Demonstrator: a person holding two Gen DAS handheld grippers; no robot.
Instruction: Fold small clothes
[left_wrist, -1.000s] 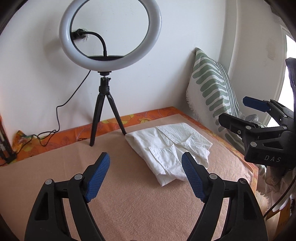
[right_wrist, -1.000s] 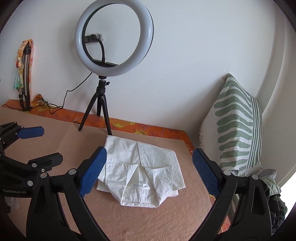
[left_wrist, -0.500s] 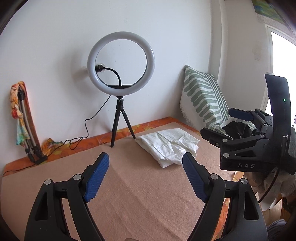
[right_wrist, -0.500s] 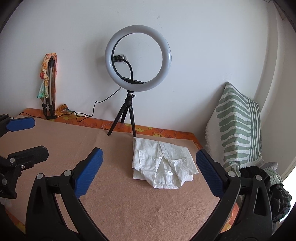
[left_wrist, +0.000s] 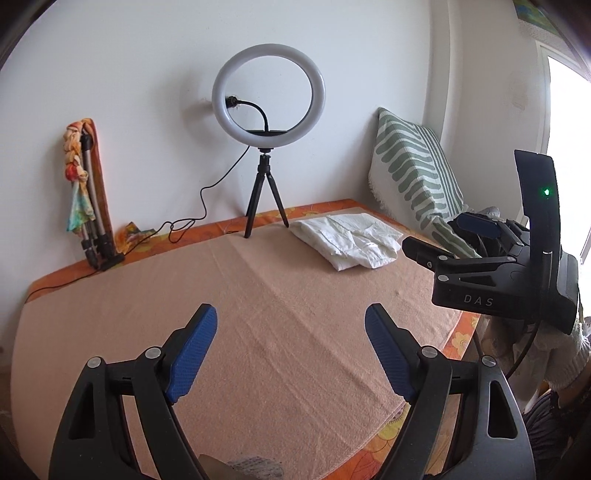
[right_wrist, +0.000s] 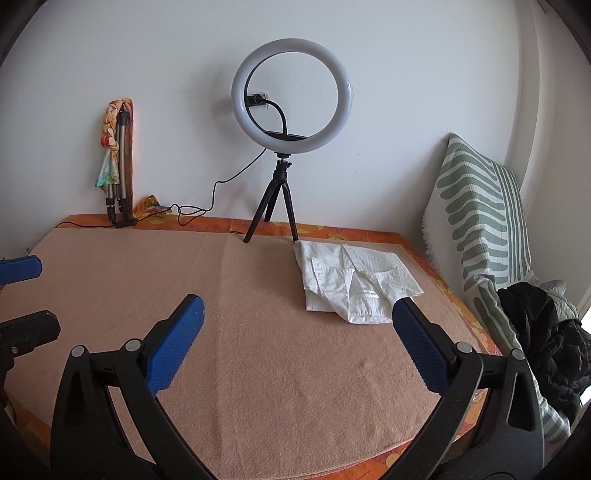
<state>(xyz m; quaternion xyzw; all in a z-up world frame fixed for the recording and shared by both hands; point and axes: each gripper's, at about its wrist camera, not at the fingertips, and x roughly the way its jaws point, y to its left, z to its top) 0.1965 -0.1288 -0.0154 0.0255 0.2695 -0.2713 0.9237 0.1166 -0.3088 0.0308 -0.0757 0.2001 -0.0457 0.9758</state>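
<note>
A small white shirt (left_wrist: 347, 238) lies folded on the peach blanket (left_wrist: 258, 314) at the far right, near the ring light; it also shows in the right wrist view (right_wrist: 354, 282). My left gripper (left_wrist: 291, 350) is open and empty, well back from the shirt over the near part of the blanket. My right gripper (right_wrist: 295, 341) is open and empty, also well short of the shirt; it shows from the side in the left wrist view (left_wrist: 454, 240). The left gripper's blue fingertip (right_wrist: 18, 269) shows at the left edge of the right wrist view.
A ring light on a black tripod (right_wrist: 275, 206) stands at the back with its cable trailing left. A folded tripod with a colourful cloth (right_wrist: 118, 177) leans on the wall. A green striped pillow (right_wrist: 480, 229) and dark clothes (right_wrist: 543, 332) lie at the right.
Both grippers have pulled back and away from the folded shirt, which stays in place. Both stayed open and empty.
</note>
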